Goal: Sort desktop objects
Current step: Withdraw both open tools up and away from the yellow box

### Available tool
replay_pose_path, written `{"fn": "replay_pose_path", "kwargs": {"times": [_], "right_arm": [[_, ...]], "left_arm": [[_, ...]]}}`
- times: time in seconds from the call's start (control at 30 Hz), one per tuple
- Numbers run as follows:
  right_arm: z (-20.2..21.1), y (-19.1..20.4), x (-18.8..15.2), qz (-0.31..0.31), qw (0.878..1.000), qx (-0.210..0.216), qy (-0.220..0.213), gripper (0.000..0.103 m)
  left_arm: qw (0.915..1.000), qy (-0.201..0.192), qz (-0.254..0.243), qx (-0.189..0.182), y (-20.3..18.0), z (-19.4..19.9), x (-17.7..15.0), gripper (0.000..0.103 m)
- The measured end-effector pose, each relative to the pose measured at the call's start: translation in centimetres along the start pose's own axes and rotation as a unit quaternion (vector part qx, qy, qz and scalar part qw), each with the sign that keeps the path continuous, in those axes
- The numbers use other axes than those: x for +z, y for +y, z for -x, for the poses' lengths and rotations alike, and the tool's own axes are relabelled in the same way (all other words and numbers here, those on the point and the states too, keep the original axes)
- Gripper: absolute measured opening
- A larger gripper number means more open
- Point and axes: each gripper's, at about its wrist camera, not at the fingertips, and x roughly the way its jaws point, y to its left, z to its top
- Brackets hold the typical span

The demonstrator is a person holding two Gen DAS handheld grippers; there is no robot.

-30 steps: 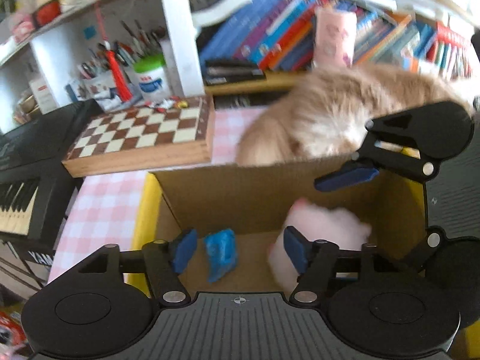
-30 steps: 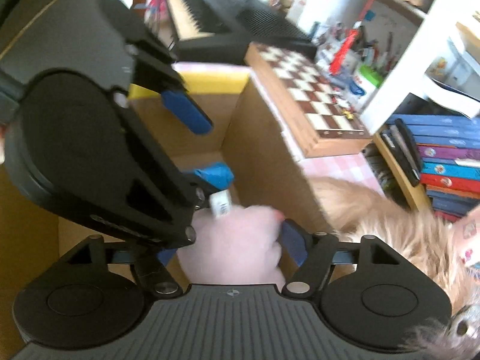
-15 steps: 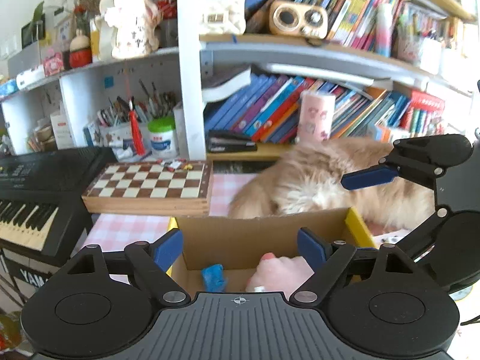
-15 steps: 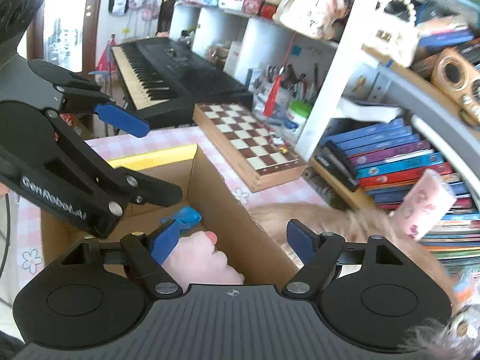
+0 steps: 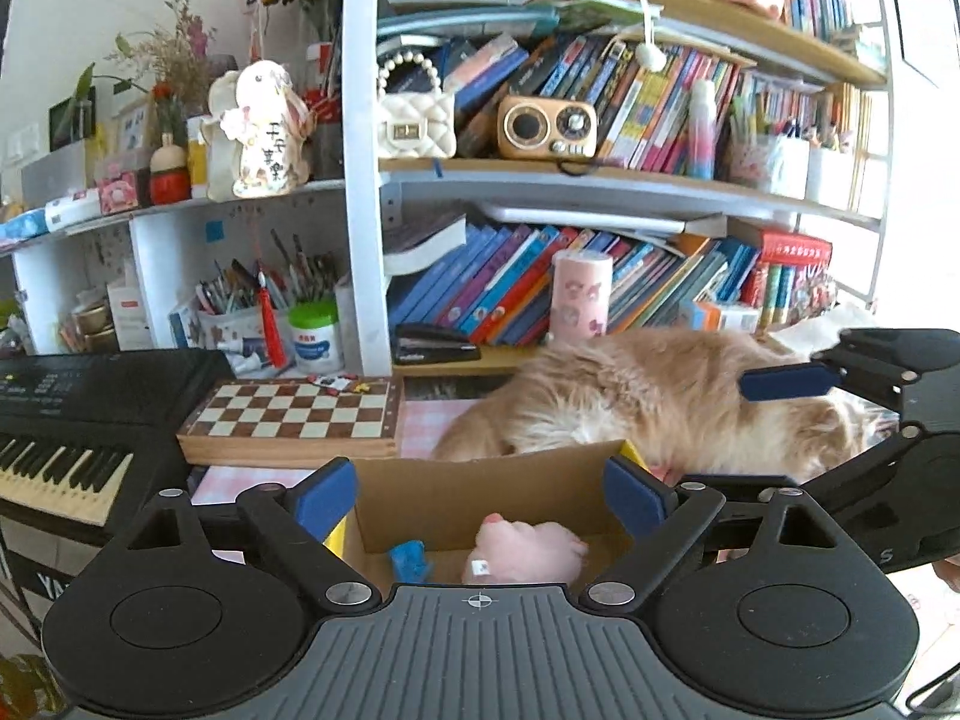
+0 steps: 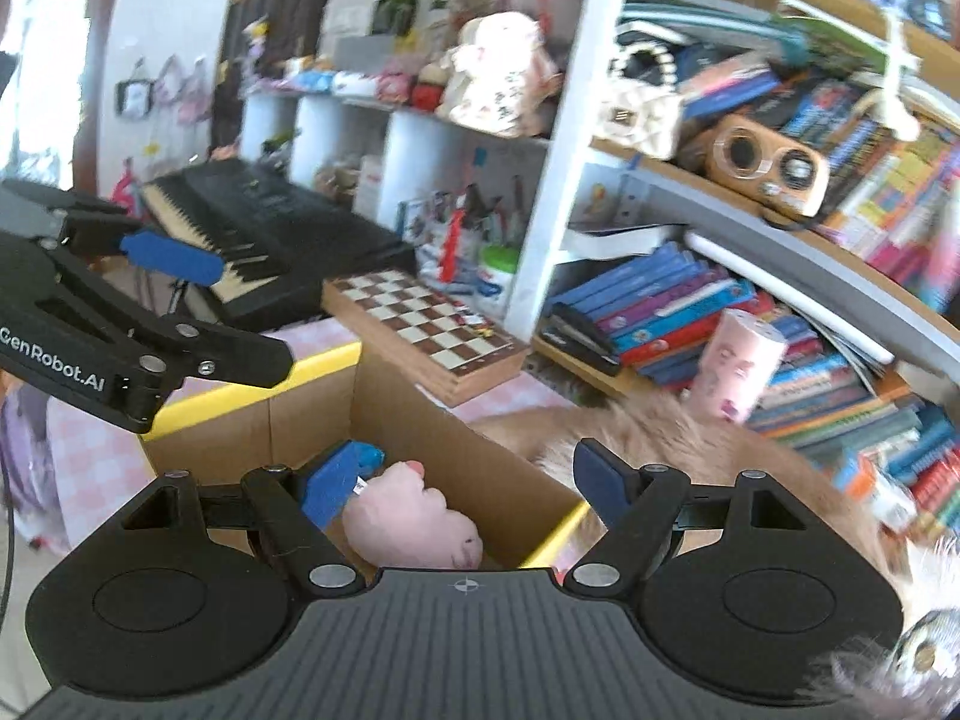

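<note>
We see our left gripper above the cardboard box, its jaws opening wide with nothing pressed between the blue pads. Below, inside the box, lies the pink plush toy, with a small blue object at its nine o'clock. Our right gripper also stands parted and holds nothing; the plush toy rests in the box just under its left pad. A fluffy tan cat lies at the box's one o'clock, a chessboard at its eleven o'clock, and a black keyboard at nine o'clock.
</note>
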Motion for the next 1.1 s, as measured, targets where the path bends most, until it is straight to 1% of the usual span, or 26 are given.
{"fn": "replay_pose_path", "kwargs": {"times": [0.2,0.4,0.77,0.87,1.0,1.1], "right_arm": [[3.8,1.0,-0.8,-0.043,0.998,-0.050,-0.015,0.078],[6.8,2.6,-1.9,-0.076,0.994,-0.079,-0.024,0.078],[9.9,6.1,-4.3,-0.119,0.988,-0.096,-0.022,0.079],[10.2,7.2,-5.0,-0.131,0.987,-0.096,-0.018,0.079],[10.5,8.7,-6.1,-0.128,0.987,-0.099,-0.007,0.079],[10.8,9.7,-7.0,-0.131,0.986,-0.103,0.002,0.079]], "left_arm": [[0.9998,-0.006,0.021,-0.001,0.4,3.0,-1.2,0.095],[0.9997,-0.003,0.024,0.005,0.9,5.2,-2.4,0.095],[0.9986,-0.007,0.049,0.019,1.4,9.4,-5.4,0.096],[0.9983,0.000,0.054,0.023,1.4,10.0,-6.5,0.096],[0.9976,0.013,0.061,0.029,1.4,10.4,-8.1,0.096],[0.9963,0.022,0.076,0.034,1.6,10.8,-9.3,0.096]]}}
